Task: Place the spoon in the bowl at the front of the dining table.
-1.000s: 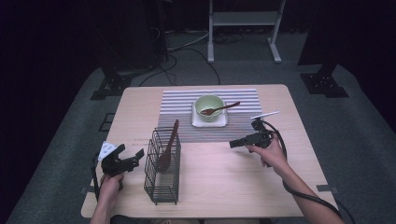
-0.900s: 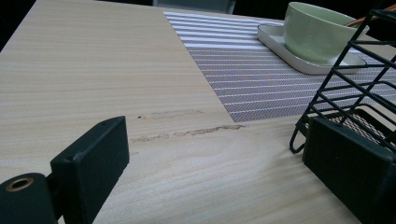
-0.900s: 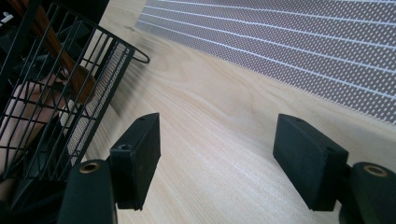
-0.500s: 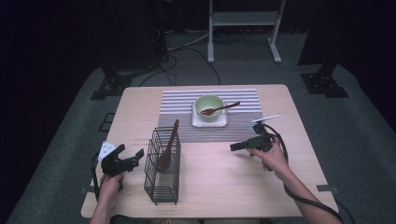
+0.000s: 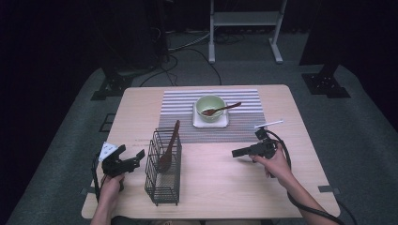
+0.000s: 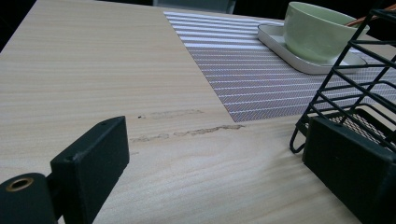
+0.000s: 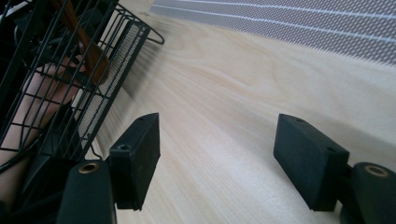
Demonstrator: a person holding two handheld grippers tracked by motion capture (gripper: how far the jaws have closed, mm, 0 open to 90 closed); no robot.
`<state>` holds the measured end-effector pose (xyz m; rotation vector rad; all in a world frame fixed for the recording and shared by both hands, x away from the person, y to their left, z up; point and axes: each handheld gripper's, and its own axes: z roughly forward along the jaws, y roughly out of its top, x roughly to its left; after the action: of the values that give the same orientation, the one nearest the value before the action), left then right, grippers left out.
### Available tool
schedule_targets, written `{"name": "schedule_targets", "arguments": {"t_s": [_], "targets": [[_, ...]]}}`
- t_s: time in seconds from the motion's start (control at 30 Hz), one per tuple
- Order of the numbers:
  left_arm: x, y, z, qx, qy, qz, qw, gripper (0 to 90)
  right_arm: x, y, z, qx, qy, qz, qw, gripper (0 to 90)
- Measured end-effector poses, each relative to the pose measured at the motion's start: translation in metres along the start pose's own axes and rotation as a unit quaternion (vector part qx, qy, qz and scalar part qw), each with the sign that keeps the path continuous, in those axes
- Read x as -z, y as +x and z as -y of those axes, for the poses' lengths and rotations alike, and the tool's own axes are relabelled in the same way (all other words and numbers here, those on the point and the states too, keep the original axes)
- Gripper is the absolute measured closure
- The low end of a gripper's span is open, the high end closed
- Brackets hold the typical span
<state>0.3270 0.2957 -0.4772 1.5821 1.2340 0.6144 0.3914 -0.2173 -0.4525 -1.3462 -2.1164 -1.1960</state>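
Hovering low over the bare wood, the right tongs (image 5: 240, 152) point left toward the wire basket (image 5: 164, 168), their jaws spread wide with nothing between them; the left tongs (image 5: 133, 159), just left of the basket, are likewise released and empty. The work in hand looks to be the wooden spoons: one spoon (image 5: 169, 146) stands tilted in the basket, its handle leaning up and toward the far side, while a second spoon (image 5: 220, 109) rests in the green bowl (image 5: 210, 106) on a white tray (image 5: 211, 123), its long axis running left to right with the handle at the right. That bowl lies far and slightly left of the right tongs, which are nearer to it. A striped mat (image 5: 213, 133) covers the far middle of the table (image 5: 225, 187); the surrounding room is dark, with grey floor and stand legs beyond.
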Motion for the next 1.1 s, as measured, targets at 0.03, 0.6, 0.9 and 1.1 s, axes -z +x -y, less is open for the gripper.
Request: {"name": "schedule_targets", "arguments": {"t_s": [0.03, 0.6, 0.9, 1.1], "targets": [[0.0, 0.0, 0.0, 0.0, 0.001, 0.0, 1.0, 6.4, 0.0, 0.001, 0.001, 0.001, 0.0, -0.002, 1.0, 30.0], [0.0, 0.0, 0.0, 0.0, 0.001, 0.001, 1.0, 6.4, -0.004, 0.018, 0.019, 0.032, 0.007, -0.006, 0.9994, 29.2], [0.0, -0.001, 0.0, -0.001, 0.002, 0.0, 1.0, 6.4, -0.007, 0.021, 0.035, 0.036, 0.009, -0.009, 0.9993, 29.0], [0.0, 0.0, 0.0, 0.0, 0.002, 0.0, 1.0, 6.4, -0.002, 0.023, 0.043, 0.035, -0.005, -0.01, 0.9993, 29.0]]}}
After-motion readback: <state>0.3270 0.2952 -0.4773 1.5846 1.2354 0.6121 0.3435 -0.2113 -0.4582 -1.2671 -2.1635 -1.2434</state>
